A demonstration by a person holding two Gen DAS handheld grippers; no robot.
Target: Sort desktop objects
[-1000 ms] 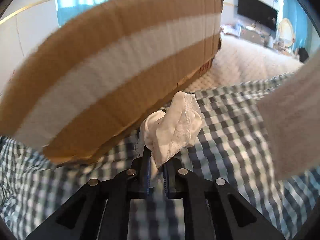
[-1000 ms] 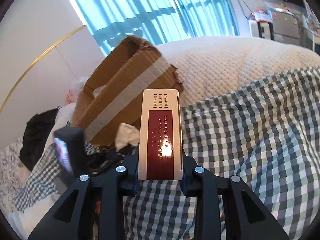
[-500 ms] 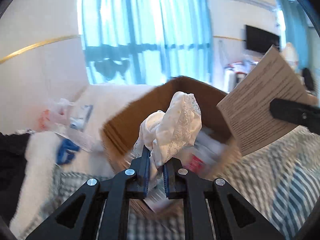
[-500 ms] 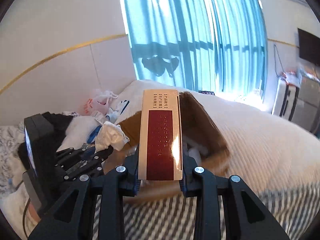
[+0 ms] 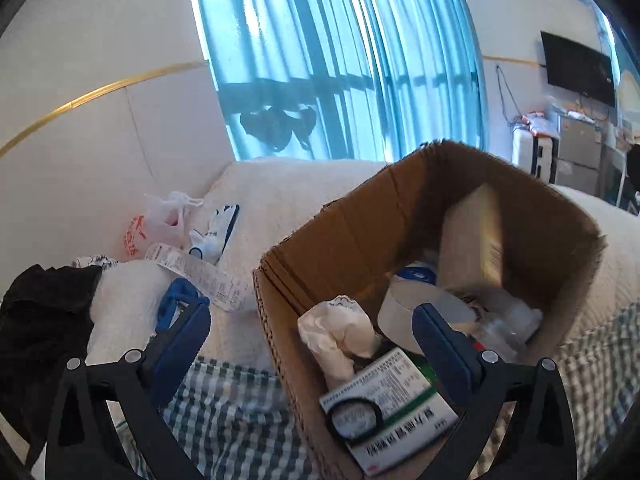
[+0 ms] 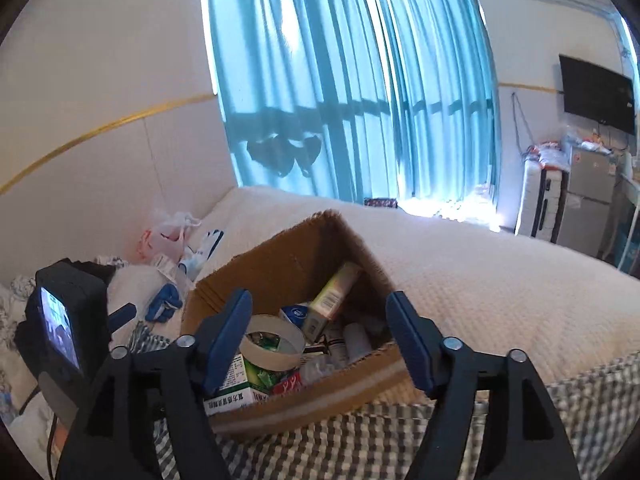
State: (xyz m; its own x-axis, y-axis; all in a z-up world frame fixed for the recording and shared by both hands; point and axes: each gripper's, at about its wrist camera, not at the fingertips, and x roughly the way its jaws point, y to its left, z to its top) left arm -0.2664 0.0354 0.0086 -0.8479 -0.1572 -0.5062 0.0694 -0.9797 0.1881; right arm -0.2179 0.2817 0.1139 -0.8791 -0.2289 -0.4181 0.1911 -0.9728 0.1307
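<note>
An open cardboard box (image 5: 360, 216) stands on the bed, holding several items. My left gripper (image 5: 310, 320) hovers over its near left corner, jaws opening wide with nothing pressed between them. Just beyond them, a crumpled white lace cloth (image 5: 336, 332) lies loose inside the box. A tan slim carton (image 5: 472, 240) shows blurred against the far wall. In the right wrist view my right gripper (image 6: 318, 304) is above the box (image 6: 288, 248), jaws opening and holding nothing. The tan carton (image 6: 336, 292) leans inside, beside a tape roll (image 6: 272, 340) and a green medicine box (image 6: 240, 384).
A plastic bag (image 5: 156, 224), a white and blue glove (image 5: 216, 232), a printed strip (image 5: 200, 276) and a black garment (image 5: 40, 320) lie left of the box. A checked cloth (image 5: 224, 400) covers the near bed. The left gripper's camera body (image 6: 60, 328) sits at my right gripper's left.
Both grippers rose above the box and opened. The left one let go of the white cloth and the right one let go of the slim carton; both now lie inside the box.
</note>
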